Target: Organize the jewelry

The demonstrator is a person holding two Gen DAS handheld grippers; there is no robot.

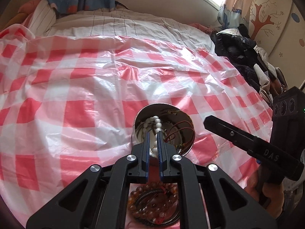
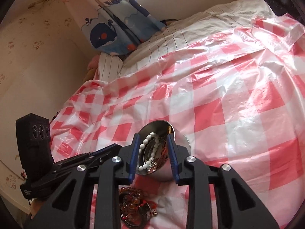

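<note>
- White bead strand (image 1: 157, 126) is clamped by the left gripper (image 1: 154, 148), trailing into the steel bowl (image 1: 187, 118).
- Right gripper (image 2: 154, 156) is held apart around the bowl, empty.

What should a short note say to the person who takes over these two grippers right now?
Left gripper: shut on the white bead string, which hangs into the round steel bowl.
Right gripper: open, empty, beside the bowl.
Done: red-brown cords already in the bowl.
To do: release the string; move the pile of amber bead bracelets from the red-and-white checked plastic sheet into the bowl.
</note>
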